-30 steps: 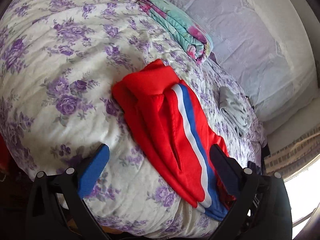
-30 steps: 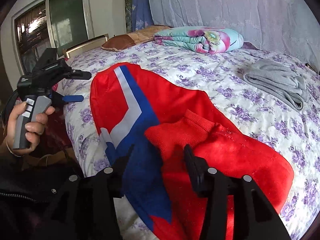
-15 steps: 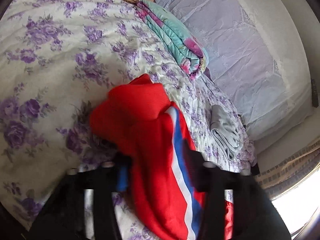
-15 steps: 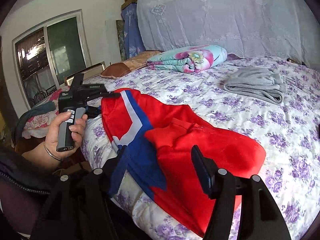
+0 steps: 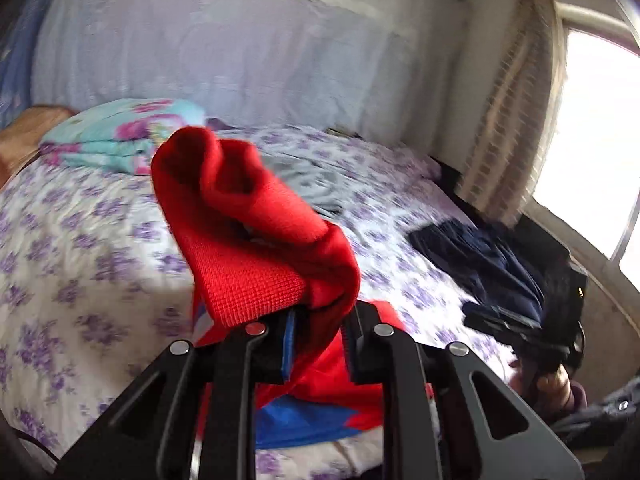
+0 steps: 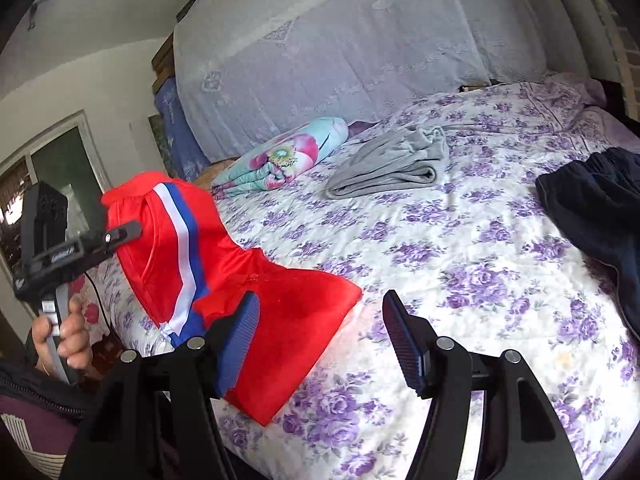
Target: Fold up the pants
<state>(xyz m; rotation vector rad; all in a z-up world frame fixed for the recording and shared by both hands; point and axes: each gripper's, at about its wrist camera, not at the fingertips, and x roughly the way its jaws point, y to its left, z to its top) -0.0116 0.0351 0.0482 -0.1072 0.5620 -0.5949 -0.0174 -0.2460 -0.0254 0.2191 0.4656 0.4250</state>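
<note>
The red pants (image 6: 256, 280) with a white and blue side stripe lie partly folded at the near left of the floral bed (image 6: 460, 248). My left gripper (image 5: 316, 320) is shut on a bunch of the red fabric (image 5: 256, 240) and holds it lifted above the bed; it also shows from the side in the right wrist view (image 6: 120, 234), gripping the raised waist end. My right gripper (image 6: 320, 332) is open and empty, just above the bed; its left finger overlaps the pants' near edge.
Folded grey pants (image 6: 396, 164) and a rolled floral blanket (image 6: 280, 160) lie farther back on the bed. Dark navy clothes (image 6: 600, 208) lie at the bed's right edge. A wall hung with white lace stands behind the bed, and a window (image 5: 592, 152) is at the right.
My left gripper has closed on the red pants and lifted that end off the bed. My right gripper has let go of the pants, opened wide and swung right.
</note>
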